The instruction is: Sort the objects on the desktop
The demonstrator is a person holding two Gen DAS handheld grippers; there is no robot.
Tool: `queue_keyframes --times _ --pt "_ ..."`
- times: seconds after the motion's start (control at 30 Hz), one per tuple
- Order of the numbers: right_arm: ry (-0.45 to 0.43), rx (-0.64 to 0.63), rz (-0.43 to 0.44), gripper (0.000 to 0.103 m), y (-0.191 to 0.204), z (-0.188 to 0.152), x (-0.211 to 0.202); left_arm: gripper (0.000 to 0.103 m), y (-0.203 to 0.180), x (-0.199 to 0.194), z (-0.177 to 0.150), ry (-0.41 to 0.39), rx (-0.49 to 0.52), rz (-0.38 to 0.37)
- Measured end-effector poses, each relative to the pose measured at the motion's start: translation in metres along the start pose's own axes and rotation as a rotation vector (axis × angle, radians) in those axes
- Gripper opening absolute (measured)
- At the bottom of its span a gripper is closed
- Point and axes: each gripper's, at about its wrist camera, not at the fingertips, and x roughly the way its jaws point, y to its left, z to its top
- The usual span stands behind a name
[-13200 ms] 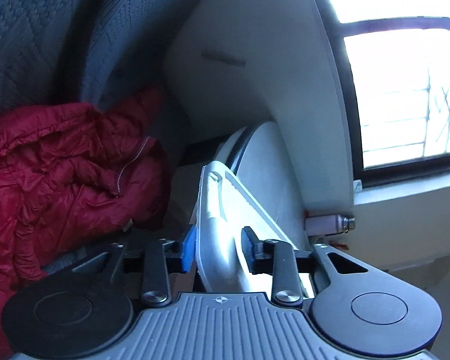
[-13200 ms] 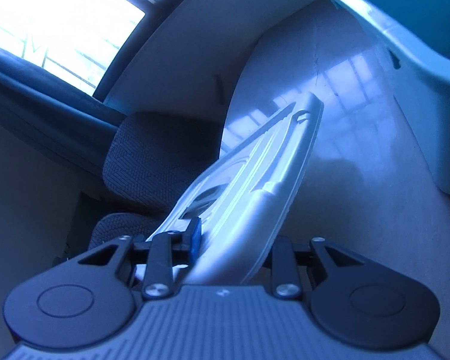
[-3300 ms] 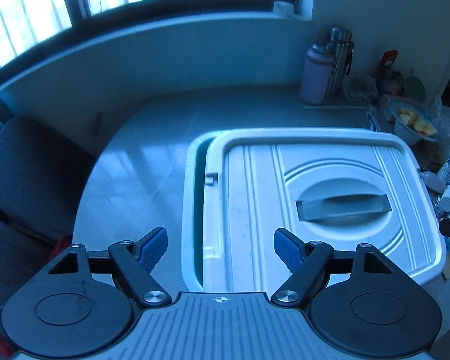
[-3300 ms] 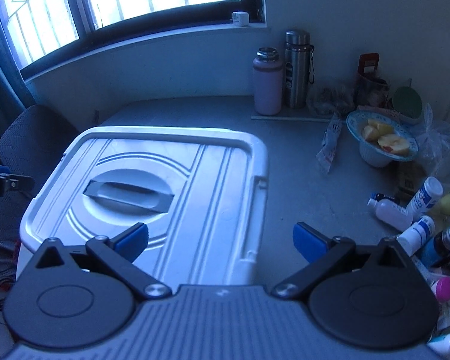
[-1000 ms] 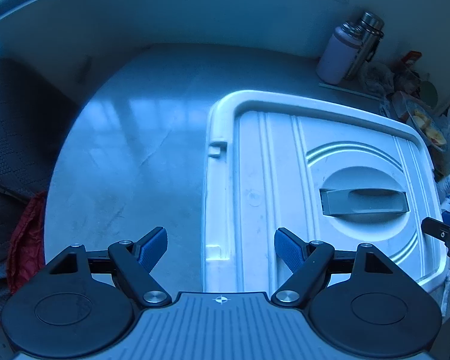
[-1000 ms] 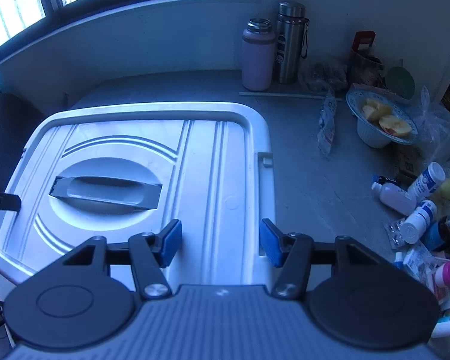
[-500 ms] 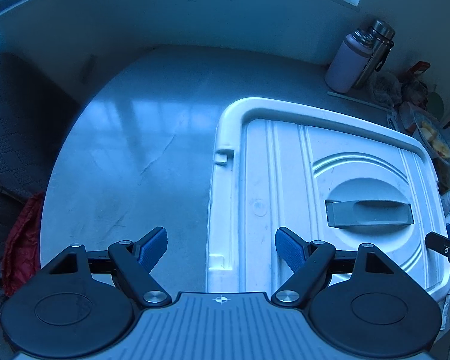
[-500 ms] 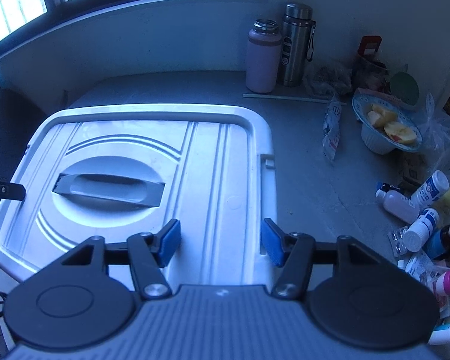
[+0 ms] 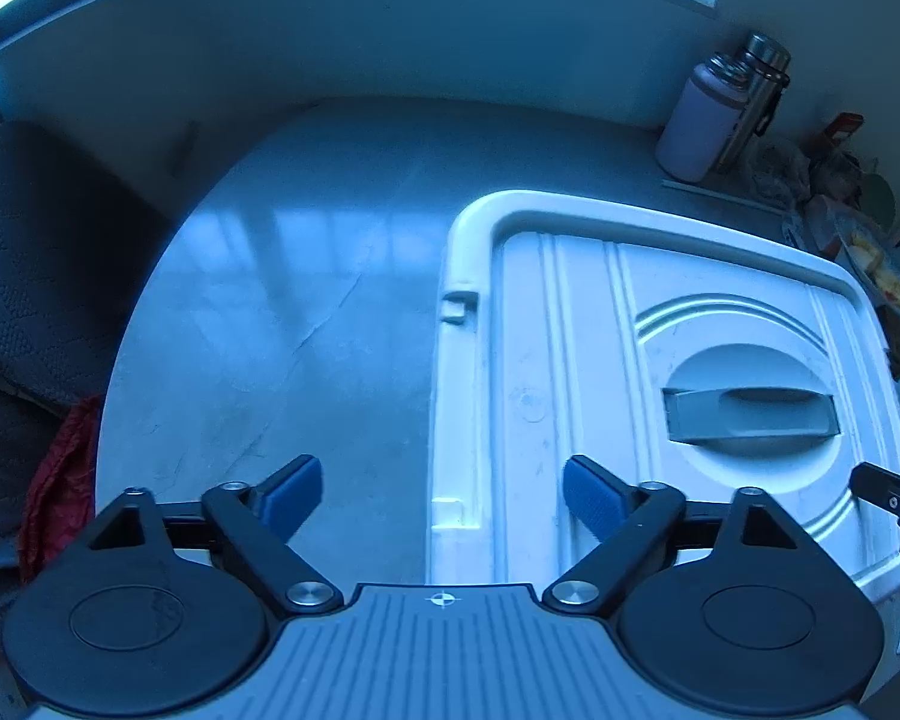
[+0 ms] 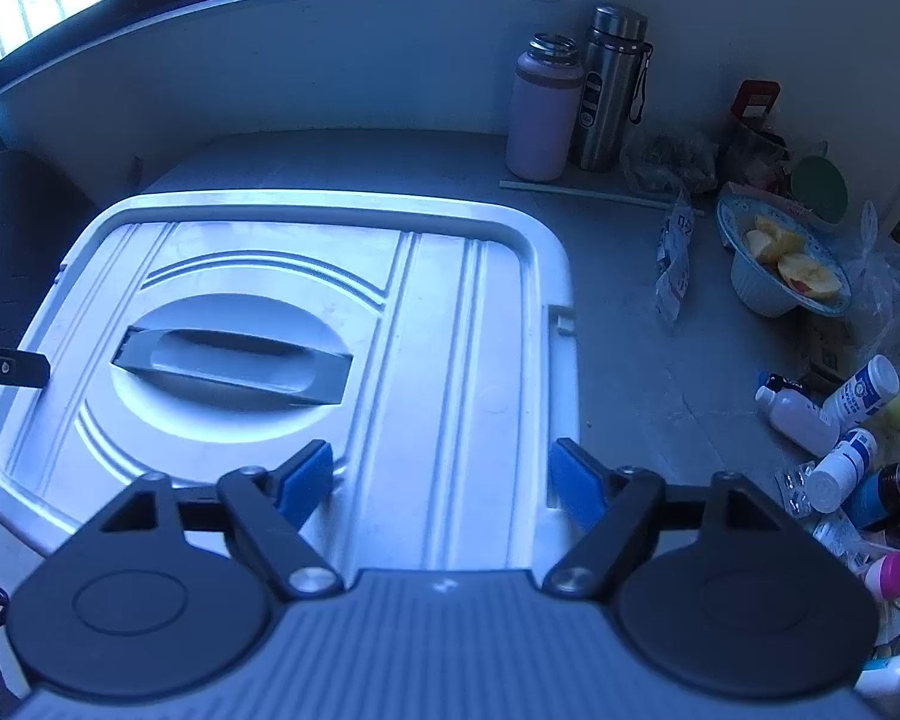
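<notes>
A white storage box with its lid [image 9: 576, 360] closed sits on the grey desk; the lid [image 10: 438, 336] has a grey recessed handle [image 10: 234, 366]. My left gripper [image 9: 441, 495] is open and empty above the box's left edge. My right gripper [image 10: 441, 474] is open and empty above the lid's right part. Several small bottles [image 10: 834, 420] and a blister pack lie in a pile at the desk's right edge.
A pink flask [image 10: 543, 108] and a steel flask [image 10: 612, 90] stand against the back wall. A bowl of fruit pieces [image 10: 780, 264] and bags sit at the right. A dark chair [image 9: 24, 264] with a red jacket [image 9: 54, 498] is left of the desk.
The right gripper's jaws have opened wider over the last half second. Both grippers have drifted slightly; the lid stays closed on the box.
</notes>
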Motion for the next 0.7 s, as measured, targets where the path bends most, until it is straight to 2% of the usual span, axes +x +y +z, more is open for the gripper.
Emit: queue_keyframes --times 0.13,0.23,0.4,0.57,0.63,0.7 --pt "-0.011 -0.001 -0.005 0.085 0.002 -0.002 -0.001 0.096 -0.004 -0.002 -0.002 -0.02 0.027 0.021" --pt "-0.006 0.015 -0.009 0.085 0.001 -0.001 -0.005 0.094 -0.005 -0.007 0.0 -0.001 0.032 0.022" --pt "-0.018 0.037 -0.046 0.085 -0.006 -0.003 -0.01 0.094 -0.009 -0.009 0.001 -0.002 0.038 0.005" --pt "0.015 0.08 -0.029 0.087 -0.012 -0.009 -0.003 0.099 -0.004 -0.003 -0.004 -0.016 0.029 -0.015" --pt "0.011 0.083 -0.041 0.091 -0.012 -0.011 -0.002 0.103 -0.007 -0.002 -0.007 -0.033 0.056 0.003" --pt "0.004 0.082 -0.054 0.093 -0.01 -0.013 -0.001 0.103 -0.01 -0.001 -0.009 -0.043 0.071 -0.01"
